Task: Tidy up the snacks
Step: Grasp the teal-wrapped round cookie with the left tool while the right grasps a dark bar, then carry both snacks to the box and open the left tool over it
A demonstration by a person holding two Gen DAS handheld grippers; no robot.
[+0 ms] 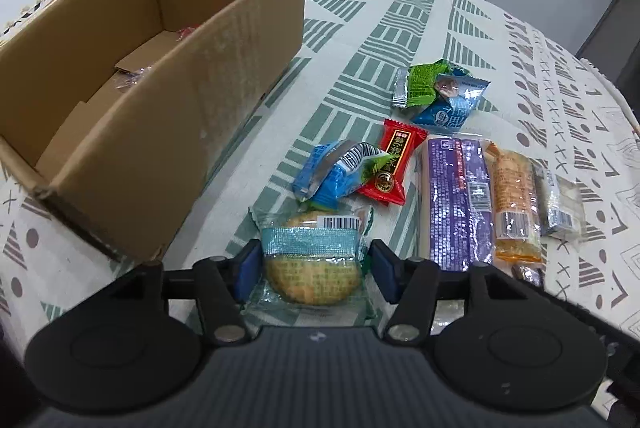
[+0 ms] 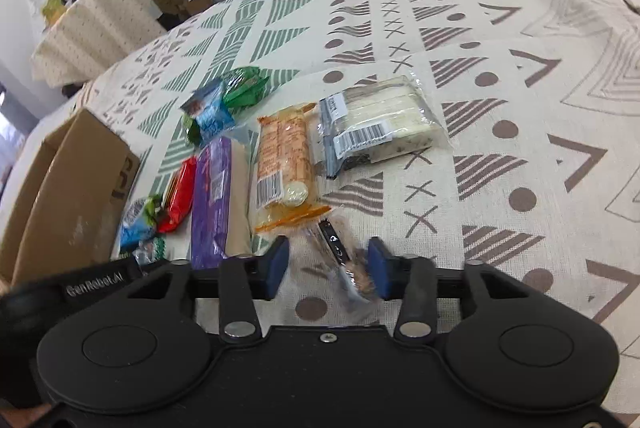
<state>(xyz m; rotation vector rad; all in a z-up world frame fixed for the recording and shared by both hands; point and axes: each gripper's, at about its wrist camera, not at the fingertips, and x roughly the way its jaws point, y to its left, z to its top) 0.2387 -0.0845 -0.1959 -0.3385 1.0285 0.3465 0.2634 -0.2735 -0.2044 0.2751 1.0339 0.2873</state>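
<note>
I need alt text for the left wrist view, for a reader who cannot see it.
The left tongs straddle a round cookie packet lying on a patterned tablecloth, its blue pads at the packet's sides. An open cardboard box stands to the left; more wrapped snacks lie to the right.

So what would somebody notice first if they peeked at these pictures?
Probably the big open cardboard box on the left of the patterned tablecloth, and the bright snack packets scattered beside it, like the red candy and the long purple pack. Up close, the left gripper has a round wrapped cake between its jaws.
</note>
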